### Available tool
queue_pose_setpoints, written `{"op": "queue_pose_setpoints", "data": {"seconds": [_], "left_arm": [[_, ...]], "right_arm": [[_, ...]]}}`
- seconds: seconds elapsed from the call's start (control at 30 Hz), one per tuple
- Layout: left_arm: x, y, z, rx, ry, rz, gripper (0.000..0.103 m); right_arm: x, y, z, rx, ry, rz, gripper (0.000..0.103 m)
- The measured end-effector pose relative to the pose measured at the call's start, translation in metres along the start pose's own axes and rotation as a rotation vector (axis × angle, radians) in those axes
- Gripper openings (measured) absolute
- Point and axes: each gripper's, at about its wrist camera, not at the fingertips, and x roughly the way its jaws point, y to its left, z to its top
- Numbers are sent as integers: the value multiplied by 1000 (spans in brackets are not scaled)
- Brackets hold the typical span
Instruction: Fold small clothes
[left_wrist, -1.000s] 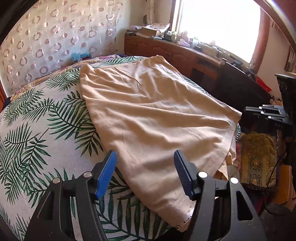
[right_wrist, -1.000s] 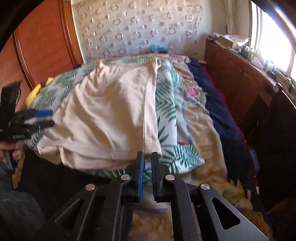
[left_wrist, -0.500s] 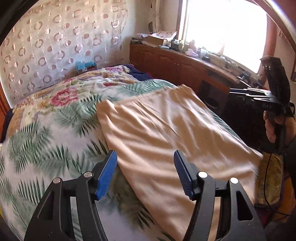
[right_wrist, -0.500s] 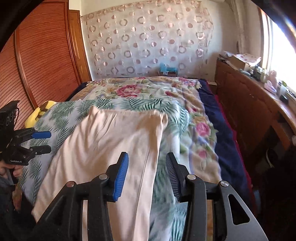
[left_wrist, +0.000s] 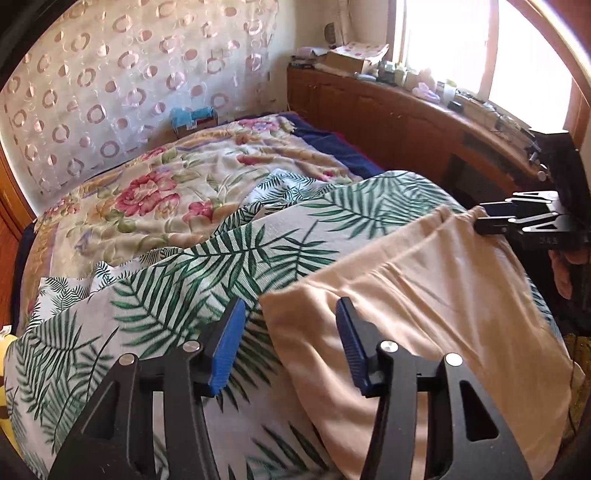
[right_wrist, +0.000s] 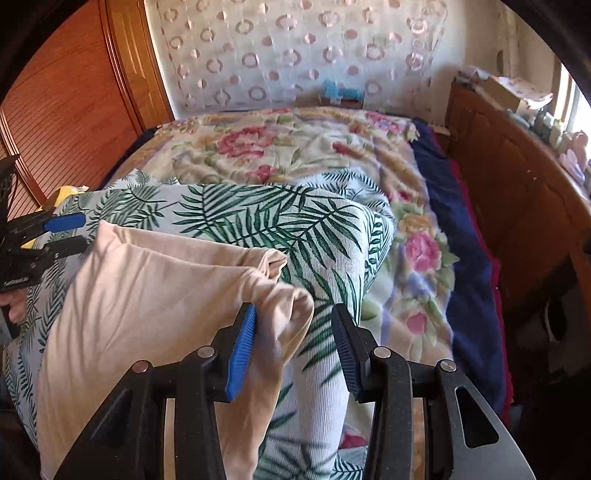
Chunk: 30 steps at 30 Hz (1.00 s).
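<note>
A beige garment (left_wrist: 424, 314) lies folded over on the palm-leaf sheet (left_wrist: 221, 266) of the bed. My left gripper (left_wrist: 288, 343) is open, with the garment's near-left folded corner between its blue fingers. My right gripper (right_wrist: 291, 343) is open over the garment's bunched right corner (right_wrist: 280, 306), which lies by its left finger. In the right wrist view the garment (right_wrist: 147, 302) spreads to the left, and the left gripper (right_wrist: 55, 236) shows at its far-left edge. The right gripper (left_wrist: 524, 221) shows in the left wrist view at the garment's far corner.
A floral blanket (right_wrist: 295, 147) and a navy cover (right_wrist: 454, 229) lie beyond the sheet. A wooden sideboard (left_wrist: 406, 122) with clutter runs under the window at the right. A wooden wardrobe (right_wrist: 66, 110) stands at the left. A blue object (left_wrist: 192, 118) sits by the curtain.
The garment was carried up and folded over on itself, so it now lies shorter. My right gripper, shut a second ago, opened. Both grippers moved further onto the bed.
</note>
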Motion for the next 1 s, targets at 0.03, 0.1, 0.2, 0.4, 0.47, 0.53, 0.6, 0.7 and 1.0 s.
{"op": "queue_pose_setpoints", "data": {"seconds": [0.03, 0.1, 0.2, 0.4, 0.47, 0.53, 0.6, 0.7, 1.0], "left_arm": [[6, 0, 2, 1, 8, -6, 52], [14, 0, 3, 6, 15, -17, 50], [22, 0, 1, 16, 25, -22, 23], [11, 6, -6, -12, -32, -32, 7], [1, 12, -7, -49, -75, -39, 7], [-6, 19, -7, -81, -106, -41, 7], [-7, 22, -9, -91, -113, -33, 7], [-2, 33, -10, -122, -98, -17, 7], [-18, 44, -12, -145, -87, -49, 10]], "right_arm": [[3, -3, 3, 8, 5, 9, 44], [10, -7, 8, 22, 13, 30, 44], [10, -11, 10, 31, 8, 39, 40], [3, -9, 10, 6, -63, 69, 5], [-9, -4, 13, -9, -138, 65, 5], [-16, 4, 17, -36, -183, 52, 5], [-16, 14, 23, -82, -196, 37, 5], [0, 22, 26, -137, -163, -20, 5], [31, 16, 37, -117, -72, -57, 5]]}}
